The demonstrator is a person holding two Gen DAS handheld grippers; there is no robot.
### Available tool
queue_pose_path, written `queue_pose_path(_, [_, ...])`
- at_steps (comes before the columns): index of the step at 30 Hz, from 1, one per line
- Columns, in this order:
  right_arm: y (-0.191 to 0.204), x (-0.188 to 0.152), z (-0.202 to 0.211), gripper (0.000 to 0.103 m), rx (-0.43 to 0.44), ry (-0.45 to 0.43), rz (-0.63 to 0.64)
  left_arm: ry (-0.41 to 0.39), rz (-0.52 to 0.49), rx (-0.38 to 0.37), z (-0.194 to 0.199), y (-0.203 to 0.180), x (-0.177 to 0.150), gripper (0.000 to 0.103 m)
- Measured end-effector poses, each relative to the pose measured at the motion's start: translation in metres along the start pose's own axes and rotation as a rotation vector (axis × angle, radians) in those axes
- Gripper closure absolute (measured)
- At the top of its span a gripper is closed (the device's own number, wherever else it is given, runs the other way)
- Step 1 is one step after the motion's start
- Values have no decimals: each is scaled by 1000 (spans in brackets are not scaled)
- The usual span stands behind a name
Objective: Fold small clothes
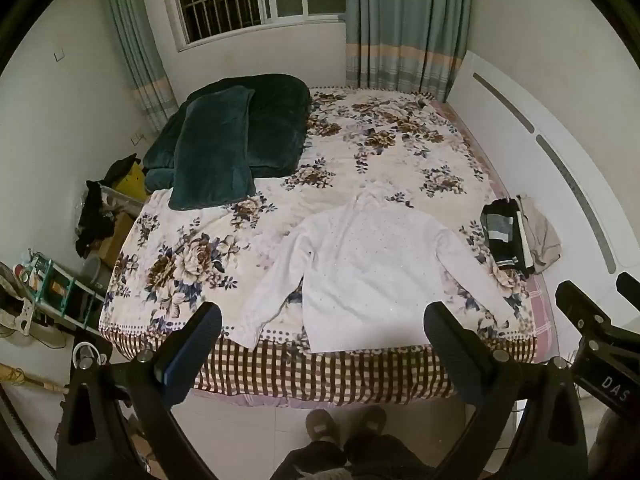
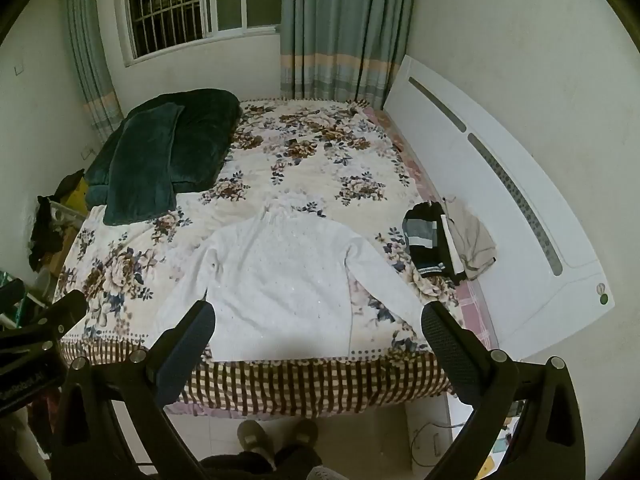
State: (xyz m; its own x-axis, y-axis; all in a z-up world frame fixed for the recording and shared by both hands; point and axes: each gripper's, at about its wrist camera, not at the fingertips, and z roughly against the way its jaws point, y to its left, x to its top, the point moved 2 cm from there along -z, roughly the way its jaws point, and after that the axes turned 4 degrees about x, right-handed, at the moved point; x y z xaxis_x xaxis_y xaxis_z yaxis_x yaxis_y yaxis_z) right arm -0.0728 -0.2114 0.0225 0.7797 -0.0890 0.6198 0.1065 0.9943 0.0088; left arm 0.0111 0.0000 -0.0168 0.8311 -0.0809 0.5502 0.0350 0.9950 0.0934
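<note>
A small white long-sleeved sweater point(image 1: 360, 268) lies flat and spread out on the floral bedspread point(image 1: 192, 248), hem at the near bed edge, sleeves out to both sides; it also shows in the right wrist view point(image 2: 280, 280). My left gripper point(image 1: 324, 320) is open and empty, held above the near bed edge, over the sweater's hem. My right gripper point(image 2: 320, 320) is open and empty, also above the hem. The right gripper's body shows at the right edge of the left wrist view point(image 1: 592, 320).
Folded dark striped and beige clothes point(image 1: 516, 236) lie at the bed's right side by the white headboard point(image 1: 560, 168). A dark green blanket and pillow point(image 1: 232, 140) sit at the far left. Cluttered shelves point(image 1: 52, 292) stand left of the bed. The person's slippered feet point(image 1: 344, 424) are at the bed's foot.
</note>
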Motion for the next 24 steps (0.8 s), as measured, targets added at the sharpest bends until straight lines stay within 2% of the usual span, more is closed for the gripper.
queue_pose_path(24, [0,1,0,0,-1,-17,-3,-16,1,3,0,0,1,0])
